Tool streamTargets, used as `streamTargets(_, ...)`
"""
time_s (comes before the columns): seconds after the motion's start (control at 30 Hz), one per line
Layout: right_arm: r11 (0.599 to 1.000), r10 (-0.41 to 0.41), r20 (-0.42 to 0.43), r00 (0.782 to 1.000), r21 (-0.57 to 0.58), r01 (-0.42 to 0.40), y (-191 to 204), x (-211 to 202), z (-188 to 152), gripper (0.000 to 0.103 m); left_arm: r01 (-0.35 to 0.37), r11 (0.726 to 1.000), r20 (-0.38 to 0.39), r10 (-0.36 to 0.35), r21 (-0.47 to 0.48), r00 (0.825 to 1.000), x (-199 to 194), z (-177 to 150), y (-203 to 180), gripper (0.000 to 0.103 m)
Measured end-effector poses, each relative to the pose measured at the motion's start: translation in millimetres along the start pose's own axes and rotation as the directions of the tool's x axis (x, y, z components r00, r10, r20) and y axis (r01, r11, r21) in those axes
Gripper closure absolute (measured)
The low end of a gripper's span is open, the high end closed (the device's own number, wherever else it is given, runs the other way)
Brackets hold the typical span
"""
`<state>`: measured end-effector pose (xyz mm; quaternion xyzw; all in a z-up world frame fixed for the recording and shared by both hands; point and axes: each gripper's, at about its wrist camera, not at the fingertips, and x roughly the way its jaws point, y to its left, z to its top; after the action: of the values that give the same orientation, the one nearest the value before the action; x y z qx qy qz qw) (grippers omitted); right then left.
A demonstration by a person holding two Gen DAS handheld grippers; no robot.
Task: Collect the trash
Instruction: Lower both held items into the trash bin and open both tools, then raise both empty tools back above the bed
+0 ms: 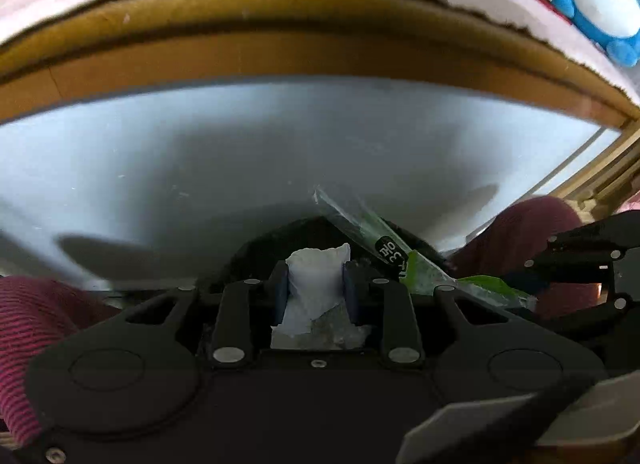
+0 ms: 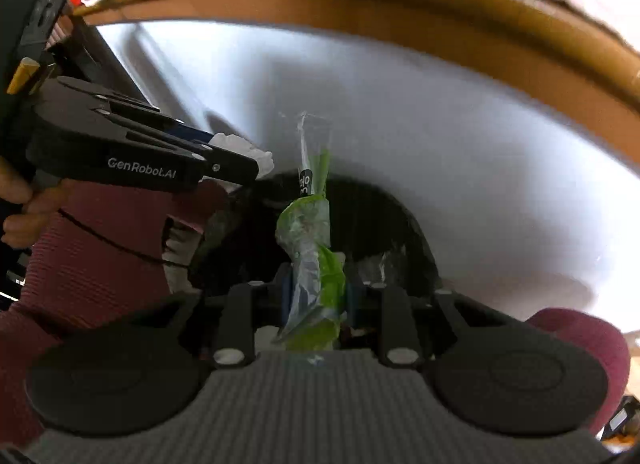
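My left gripper (image 1: pixel 316 278) is shut on a crumpled white tissue (image 1: pixel 318 264), which sticks up between the blue pads. My right gripper (image 2: pixel 316 290) is shut on a twisted green and clear plastic wrapper (image 2: pixel 308 224). Both point steeply down over the dark mouth of a black trash bin (image 2: pixel 380 216), side by side. In the right wrist view the left gripper (image 2: pixel 250 166) comes in from the left with the tissue (image 2: pixel 244 146) at its tip. In the left wrist view the wrapper (image 1: pixel 420 268) slants in from the right gripper (image 1: pixel 528 280).
A pale floor (image 1: pixel 200 152) surrounds the bin (image 1: pixel 304 232). Beyond it runs a wooden bed frame (image 1: pixel 280 60) with pink bedding and a blue plush toy (image 1: pixel 592 4). Maroon ribbed sleeves (image 1: pixel 24 324) and a hand (image 2: pixel 16 200) flank the grippers. Clear plastic (image 2: pixel 380 262) lies inside the bin.
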<state>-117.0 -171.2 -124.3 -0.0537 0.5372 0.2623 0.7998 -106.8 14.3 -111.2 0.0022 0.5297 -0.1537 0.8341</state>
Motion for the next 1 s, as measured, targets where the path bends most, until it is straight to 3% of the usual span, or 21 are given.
streamTargets(0.07,1.0,0.001,-0.012,1.0,-0.001,-0.001,0,4,1,0.069,-0.001,1.0,-0.008,0.001,-0.001,1.0,3,-1,0,0.076)
streamTargets(0.2,1.0,0.009,-0.018,1.0,0.009,-0.009,-2,9,13,0.048,-0.016,1.0,-0.029,0.016,0.005,0.999,9,1,-2,0.07)
streamTargets(0.37,1.0,0.014,-0.015,1.0,0.025,-0.014,-6,9,12,0.039,-0.025,1.0,-0.045,0.025,0.009,0.999,13,3,-4,0.055)
streamTargets(0.57,0.999,0.011,0.001,1.0,0.038,-0.011,-5,5,12,0.037,-0.042,0.999,-0.051,0.042,0.004,0.998,14,4,-8,0.047)
streamTargets(1.0,0.999,0.024,0.099,0.995,0.023,-0.027,-7,-30,24,0.033,-0.048,0.999,0.026,0.048,0.02,0.999,-18,18,-14,0.043)
